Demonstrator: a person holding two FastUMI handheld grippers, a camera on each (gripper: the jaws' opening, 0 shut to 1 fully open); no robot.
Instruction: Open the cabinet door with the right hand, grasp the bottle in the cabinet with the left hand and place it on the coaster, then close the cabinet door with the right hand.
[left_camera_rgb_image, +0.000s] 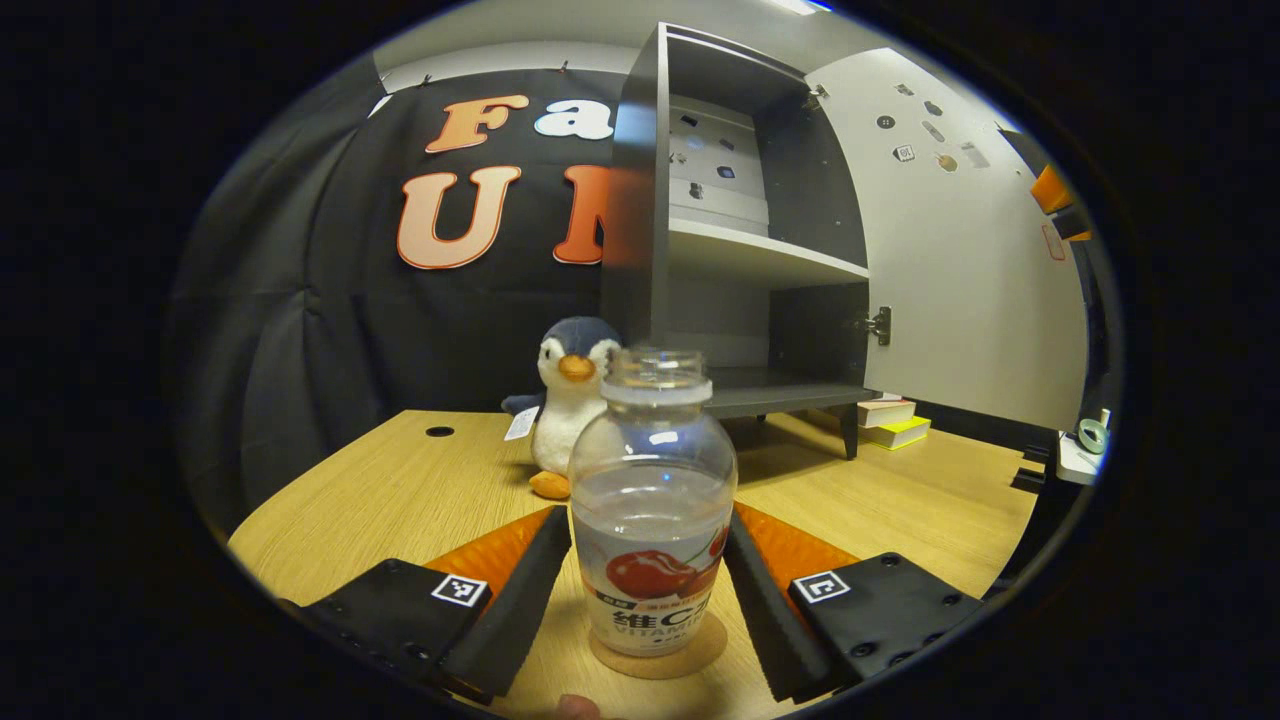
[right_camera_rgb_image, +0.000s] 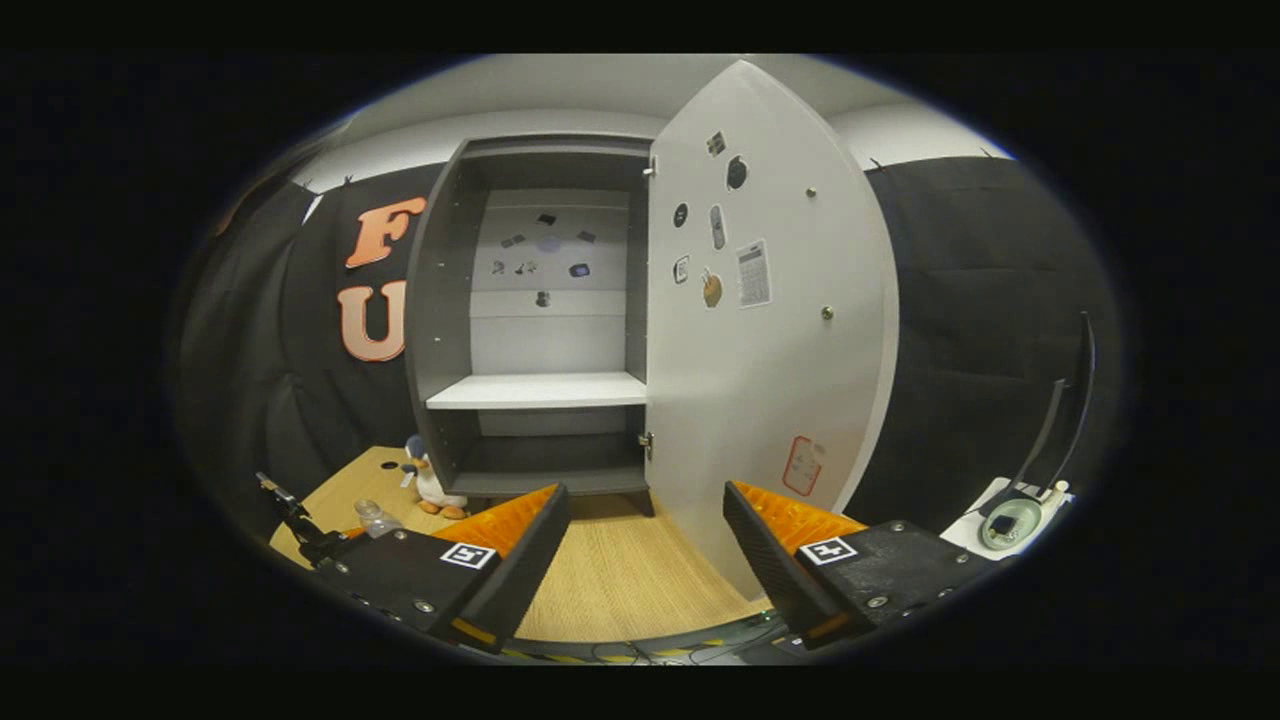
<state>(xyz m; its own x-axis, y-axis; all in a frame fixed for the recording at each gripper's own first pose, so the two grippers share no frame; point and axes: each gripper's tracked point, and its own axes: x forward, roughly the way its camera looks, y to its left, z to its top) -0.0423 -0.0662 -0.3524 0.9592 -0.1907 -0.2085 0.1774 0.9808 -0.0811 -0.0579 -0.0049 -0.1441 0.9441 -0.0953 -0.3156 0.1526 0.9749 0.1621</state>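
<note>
Bottle position: I am seeing the bottle (left_camera_rgb_image: 652, 520) standing upright on the coaster (left_camera_rgb_image: 660, 650) on the surface (left_camera_rgb_image: 400, 500), uncapped and partly filled.
Left tool state: the left tool (left_camera_rgb_image: 648, 585) is flanking the bottle; I cannot tell whether both fingers are pressing it or sitting just clear.
Right tool state: the right tool (right_camera_rgb_image: 645, 555) is spread and holding nothing, pointing at the cabinet (right_camera_rgb_image: 540, 330) beside the open door (right_camera_rgb_image: 770, 330).
Risk, release: if I am pulling the left tool back off-line, a finger could be dragging the bottle off the coaster and spilling it.
Risk, closing: the door edge is sitting near the right tool; a glancing push could be slipping off it.
Hand pose: both tools are being held low and level.
</note>
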